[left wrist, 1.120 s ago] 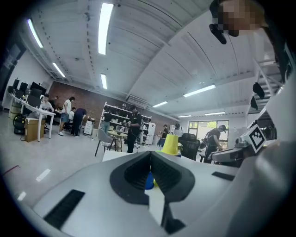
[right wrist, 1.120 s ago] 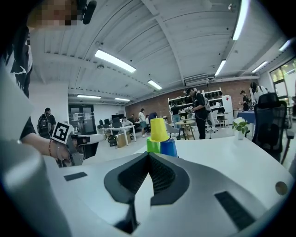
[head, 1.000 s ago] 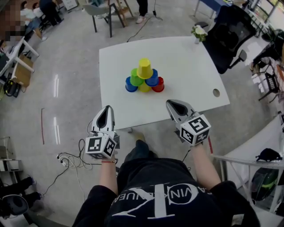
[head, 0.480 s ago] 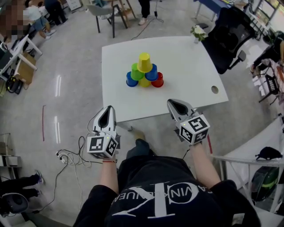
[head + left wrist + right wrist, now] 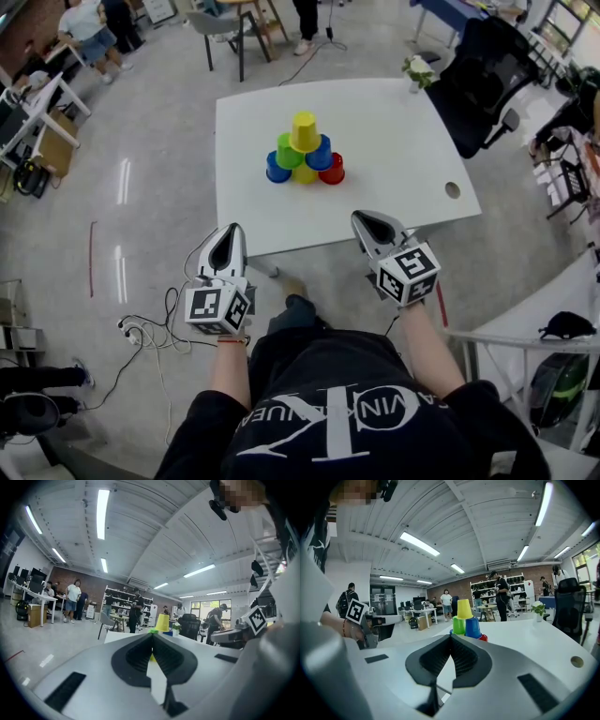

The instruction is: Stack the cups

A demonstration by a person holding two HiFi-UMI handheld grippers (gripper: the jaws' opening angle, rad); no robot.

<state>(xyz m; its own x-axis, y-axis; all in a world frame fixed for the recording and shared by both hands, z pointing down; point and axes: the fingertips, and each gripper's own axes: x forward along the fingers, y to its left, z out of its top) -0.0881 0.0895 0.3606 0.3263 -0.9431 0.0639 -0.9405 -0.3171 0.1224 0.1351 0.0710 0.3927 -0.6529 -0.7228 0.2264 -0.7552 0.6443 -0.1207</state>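
A pyramid of cups stands on the white table (image 5: 394, 141). Its bottom row is a blue cup (image 5: 276, 169), a yellow one (image 5: 304, 175) and a red one (image 5: 335, 172). A green cup (image 5: 287, 152) and a blue cup (image 5: 321, 155) sit above, with a yellow cup (image 5: 304, 131) on top. My left gripper (image 5: 228, 236) hangs short of the table's near edge, shut and empty. My right gripper (image 5: 367, 223) is at the near edge, also shut and empty. The right gripper view shows the pyramid's top yellow cup (image 5: 464, 608) beyond the closed jaws.
A small potted plant (image 5: 419, 67) stands at the table's far right corner, and a cable hole (image 5: 453, 190) lies near its right edge. A black office chair (image 5: 478, 75) is beside the table on the right. Cables (image 5: 150, 337) trail on the floor at the left.
The view has shifted a little, so the table sits slightly further up and right. Both grippers stay shut and almost where they were.
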